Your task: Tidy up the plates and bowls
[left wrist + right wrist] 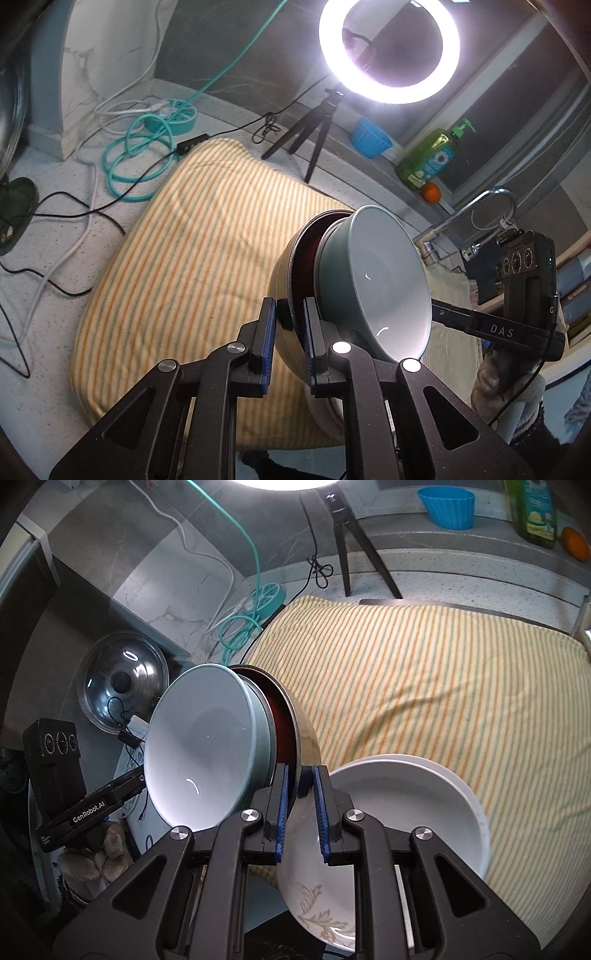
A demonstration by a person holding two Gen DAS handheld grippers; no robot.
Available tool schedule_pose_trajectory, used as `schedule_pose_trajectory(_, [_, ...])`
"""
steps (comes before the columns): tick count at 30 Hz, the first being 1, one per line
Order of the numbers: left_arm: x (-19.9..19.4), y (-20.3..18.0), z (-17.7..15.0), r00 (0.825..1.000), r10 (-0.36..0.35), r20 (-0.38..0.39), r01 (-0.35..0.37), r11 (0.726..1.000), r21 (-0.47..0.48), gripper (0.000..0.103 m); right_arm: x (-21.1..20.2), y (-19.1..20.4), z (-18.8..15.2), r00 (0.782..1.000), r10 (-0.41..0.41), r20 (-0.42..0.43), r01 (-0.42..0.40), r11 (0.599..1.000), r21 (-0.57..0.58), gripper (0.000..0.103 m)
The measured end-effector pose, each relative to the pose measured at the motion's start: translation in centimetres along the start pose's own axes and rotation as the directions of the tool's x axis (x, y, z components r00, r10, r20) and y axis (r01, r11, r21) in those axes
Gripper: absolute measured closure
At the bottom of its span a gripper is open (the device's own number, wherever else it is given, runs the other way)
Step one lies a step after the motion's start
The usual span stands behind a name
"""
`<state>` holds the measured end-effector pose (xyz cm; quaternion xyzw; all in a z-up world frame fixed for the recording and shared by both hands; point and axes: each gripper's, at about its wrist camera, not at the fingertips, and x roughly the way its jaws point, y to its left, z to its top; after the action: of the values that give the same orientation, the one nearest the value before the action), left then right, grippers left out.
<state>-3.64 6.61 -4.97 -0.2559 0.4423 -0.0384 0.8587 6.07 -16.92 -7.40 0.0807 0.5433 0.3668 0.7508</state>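
Both tongs pinch the cream bowl's [286, 354] rim lower centre, left gripper [289, 332] and right gripper [300, 805], teal bowl [380, 284] nested inside: heavy, glazed, breakable, so grip opposite rims.

"das" on right gripper [495, 328]; "genrobot.ai" on left gripper [88, 812].

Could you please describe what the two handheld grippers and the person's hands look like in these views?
Both the left gripper and right gripper are matte black linkages with silver rivets and ribbed blue finger pads. Each body carries three round lenses; markings read "DAS" and "GenRobot.AI". A thin black cable trails off. The hands wear beige knit gloves.
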Motion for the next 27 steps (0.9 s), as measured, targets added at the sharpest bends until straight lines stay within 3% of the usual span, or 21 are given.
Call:
schedule_pose_trajectory(11, [1.4, -4.4, -2.2, 0.998, -0.049, -0.036, 0.05, 0.998, 0.04, 0.092, -4.2, -3.6, -2.9, 0.999, -0.035, 0.025, 0.033, 0.998, 0.048, 0.087])
schedule_pose_trajectory(27, [4.3, -7.4, -5.0, 0.99, -0.048, -0.129, 0.058, 0.995, 0.079, 0.092, -5.1, -7.8, -6.0, 0.997, -0.072, -0.004, 0.072, 0.991, 0.117, 0.088])
